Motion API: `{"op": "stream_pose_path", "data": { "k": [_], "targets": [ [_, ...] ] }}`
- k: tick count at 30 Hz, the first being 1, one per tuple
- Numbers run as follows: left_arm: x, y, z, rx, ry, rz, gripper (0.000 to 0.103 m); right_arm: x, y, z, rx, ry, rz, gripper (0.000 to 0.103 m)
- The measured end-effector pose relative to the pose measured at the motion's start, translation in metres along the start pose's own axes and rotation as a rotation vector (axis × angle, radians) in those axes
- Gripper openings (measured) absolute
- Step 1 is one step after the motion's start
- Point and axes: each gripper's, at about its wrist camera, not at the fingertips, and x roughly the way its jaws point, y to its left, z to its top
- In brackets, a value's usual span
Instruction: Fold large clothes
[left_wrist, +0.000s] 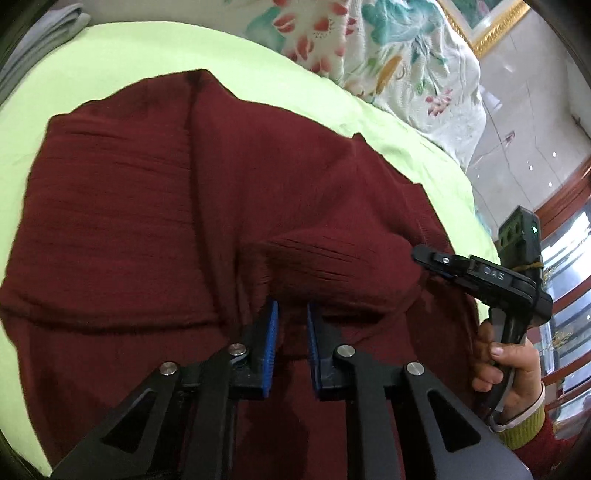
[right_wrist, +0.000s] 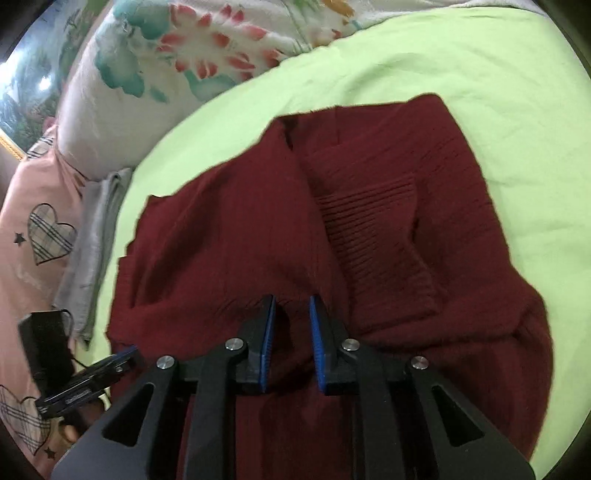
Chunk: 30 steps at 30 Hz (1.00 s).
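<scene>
Lime-green bedding fills the background of both wrist views, with a floral quilt along the upper edge and a grey folded cloth at centre left of the right wrist view. A dark red knit sweater lies partly folded on the bedding and occupies the middle and lower part of each frame.

Left gripper: jaws set at a narrow gap, blue pads either side of a raised fold of knit; whether the cloth is pinched cannot be told. Right gripper: the same narrow gap, tips at the near edge of the sweater beside its ribbed band; grasp likewise uncertain. In the left wrist view the right gripper enters from the centre right, touching the same bunched fold.

Key relation: the garment extends away from both grippers toward the top of frame, long axis running roughly along the fingers. Both tips sit at the near edge; the next fold would probably carry that edge forward.
</scene>
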Motion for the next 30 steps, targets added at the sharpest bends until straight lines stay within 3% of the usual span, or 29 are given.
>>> {"op": "stream_pose_path", "data": {
  "k": [1,3,5,13,21,23,30],
  "targets": [
    [-0.007,0.000,-0.002,-0.008,-0.018,-0.003,0.017,-0.007,0.003,-0.002,-0.007,-0.014,0.008,0.023],
    [-0.019,0.002,-0.005,-0.020,-0.041,-0.006,0.026,-0.025,0.009,-0.008,-0.026,-0.041,0.015,0.036],
    [-0.037,0.004,-0.013,-0.033,-0.077,0.027,0.047,-0.042,0.008,-0.013,-0.030,-0.062,0.025,0.044],
    [-0.118,0.049,-0.081,-0.182,-0.168,0.075,0.060,-0.110,-0.023,-0.056,0.027,-0.114,-0.006,0.047],
    [-0.152,0.085,-0.160,-0.238,-0.106,0.074,0.065,-0.147,-0.072,-0.092,0.117,-0.119,-0.051,0.052],
    [-0.145,0.084,-0.168,-0.237,-0.082,0.038,0.067,-0.140,-0.080,-0.099,0.138,-0.058,-0.012,0.053],
    [-0.138,0.066,-0.192,-0.177,-0.060,-0.071,0.073,-0.130,-0.063,-0.144,0.098,0.072,0.254,0.053]
  ]
}}
